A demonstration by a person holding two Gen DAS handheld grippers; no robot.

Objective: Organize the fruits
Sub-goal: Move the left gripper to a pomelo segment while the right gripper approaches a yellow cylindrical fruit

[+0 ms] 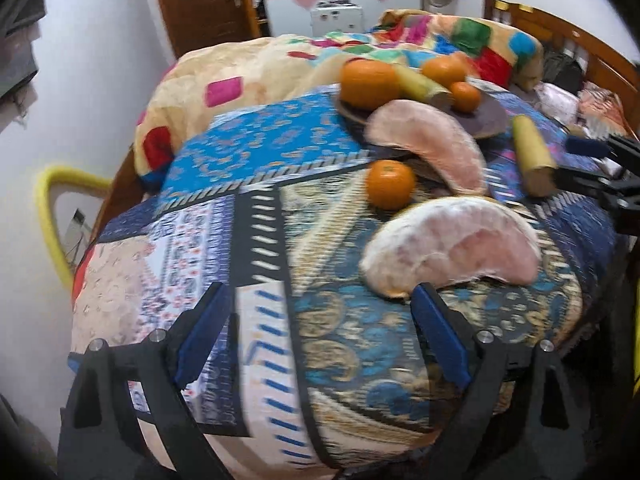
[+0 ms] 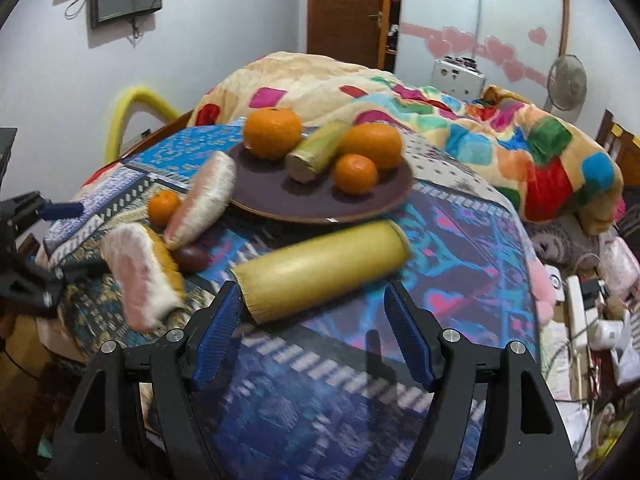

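Both jaws are seen spread wide, nothing held. The left gripper point(image 1: 320, 316) is set beside the pale pink peeled pomelo wedge point(image 1: 452, 248) at two o'clock. The right gripper point(image 2: 314, 320) faces the yellow sugarcane cylinder point(image 2: 320, 266); the round brown plate point(image 2: 280, 196) with oranges lies at twelve o'clock.

I see orange tangerines point(image 2: 272, 133) on dark purple plate point(image 2: 280, 200), pink pomelo segs point(image 1: 452, 246), blue patchwork bedspread point(image 1: 256, 152).
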